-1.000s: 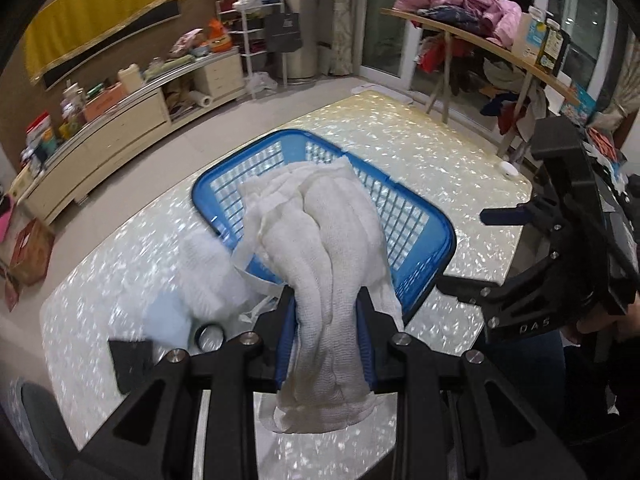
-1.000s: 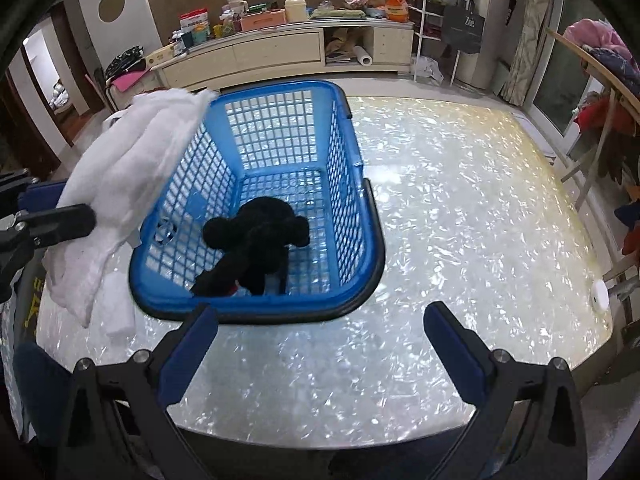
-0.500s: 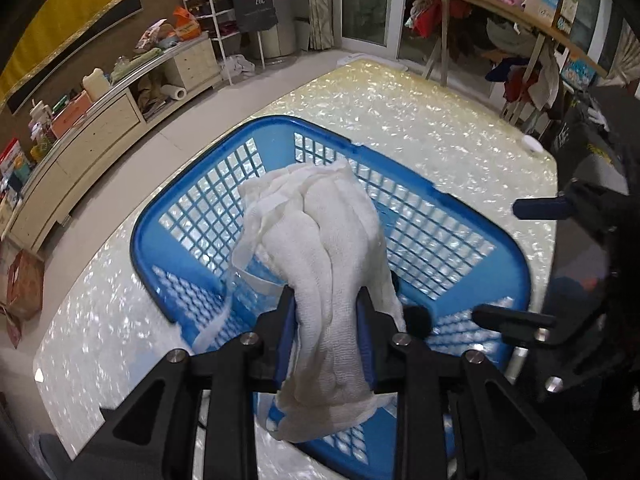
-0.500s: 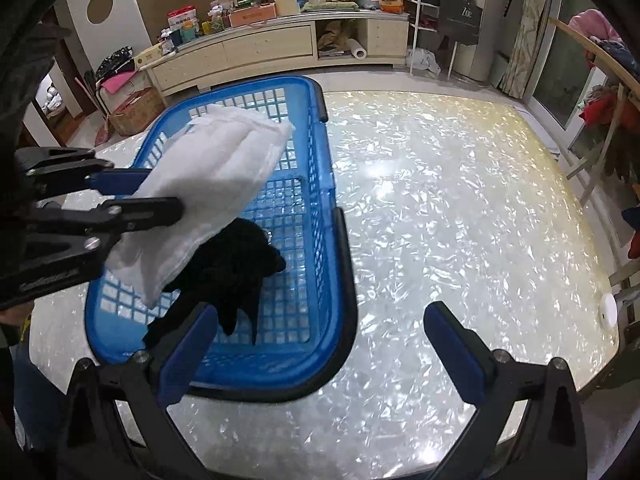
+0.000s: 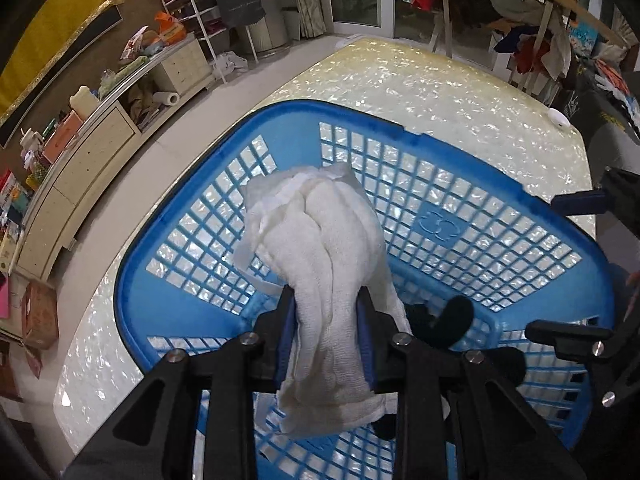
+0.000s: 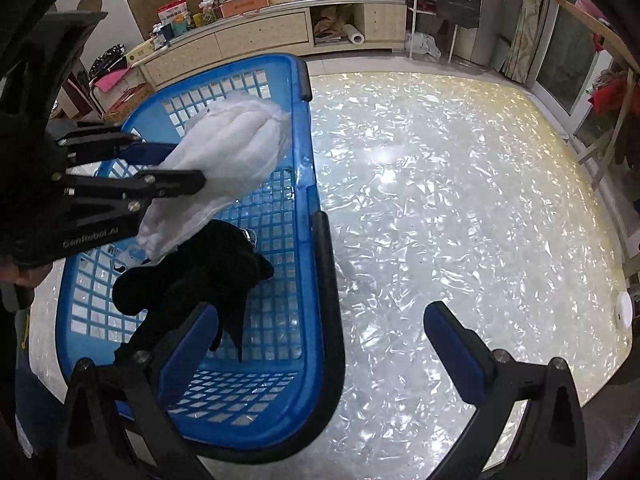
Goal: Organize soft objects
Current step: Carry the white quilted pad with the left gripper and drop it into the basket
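My left gripper [image 5: 326, 332] has its jaws clenched on the white towel [image 5: 324, 248], which I hold in the air over the blue basket [image 5: 168, 256]. The towel bunches ahead of the jaws and hangs down behind them. Below it, a black cloth [image 6: 200, 276] lies on the basket floor. My right gripper [image 6: 320, 344] hangs with its jaws released, one finger over the basket's near end and the other over the shiny desk [image 6: 460, 184].

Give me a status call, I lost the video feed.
Left gripper shut on white towel, held above blue basket. Right gripper open, empty. Black plush toy already in basket, under the towel.
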Tool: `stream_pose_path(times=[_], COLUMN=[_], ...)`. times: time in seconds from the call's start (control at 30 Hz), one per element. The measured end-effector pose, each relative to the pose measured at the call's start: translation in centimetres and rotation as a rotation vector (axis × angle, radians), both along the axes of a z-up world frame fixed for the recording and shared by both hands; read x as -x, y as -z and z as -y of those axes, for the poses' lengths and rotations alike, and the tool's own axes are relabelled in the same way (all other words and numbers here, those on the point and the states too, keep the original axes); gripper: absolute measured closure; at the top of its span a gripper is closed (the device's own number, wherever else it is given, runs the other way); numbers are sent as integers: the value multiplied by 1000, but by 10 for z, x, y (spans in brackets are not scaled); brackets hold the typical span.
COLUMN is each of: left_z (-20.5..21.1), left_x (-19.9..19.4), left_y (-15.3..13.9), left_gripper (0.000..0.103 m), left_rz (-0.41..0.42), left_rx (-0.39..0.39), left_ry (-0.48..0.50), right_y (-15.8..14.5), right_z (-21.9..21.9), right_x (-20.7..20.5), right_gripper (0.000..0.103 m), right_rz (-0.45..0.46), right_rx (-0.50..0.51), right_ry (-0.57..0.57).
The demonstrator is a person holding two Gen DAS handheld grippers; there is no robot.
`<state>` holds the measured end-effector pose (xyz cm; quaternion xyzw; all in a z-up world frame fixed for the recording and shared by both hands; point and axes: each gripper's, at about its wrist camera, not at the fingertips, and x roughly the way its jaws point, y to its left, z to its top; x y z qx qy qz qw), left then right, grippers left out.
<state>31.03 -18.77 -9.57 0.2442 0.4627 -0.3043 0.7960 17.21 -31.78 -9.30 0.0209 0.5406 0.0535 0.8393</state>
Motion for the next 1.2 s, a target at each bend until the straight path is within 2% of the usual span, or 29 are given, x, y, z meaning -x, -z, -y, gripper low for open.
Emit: stream_pose_path(times=[0.13, 0.3, 0.33, 0.37, 0.47, 0.6, 0.73, 0.93, 1.03, 1.2], left_z=[3, 0, -1, -2, -8, -18, -28, -50, -60, -79], left_x=[-8, -13, -13, -12, -6, 9, 28, 64, 82, 109], left_y=[6, 4, 4, 3, -3, -17, -35, -65, -77, -88], left_gripper=[73, 52, 43, 39, 36, 33, 21, 18, 13, 11], left_rz=[-12, 13, 18, 29, 57, 64, 90, 119, 149, 152], left_rx=[-7, -9, -9, -18, -28, -3, 5, 48, 47, 44], left_ry=[22, 8, 6, 6, -3, -7, -38, -104, -141, -191], right_y=[0, -2, -4, -5, -10, -20, -33, -53, -63, -70], right_z=[-2, -2, -3, -3, -4, -8, -15, -28, -39, -57], right_x=[-4, -5, -5, -5, -5, 1, 10, 28, 40, 53], right_gripper=[0, 0, 0, 0, 0, 0, 0, 0, 0, 0], right_rz=[-6, -5, -3, -1, 5, 25, 49, 90, 110, 130], right_rx=[3, 2, 2, 3, 3, 4, 5, 1, 0, -10], right_ry=[-1, -1, -1, -1, -1, 0, -4, -28, -50, -94])
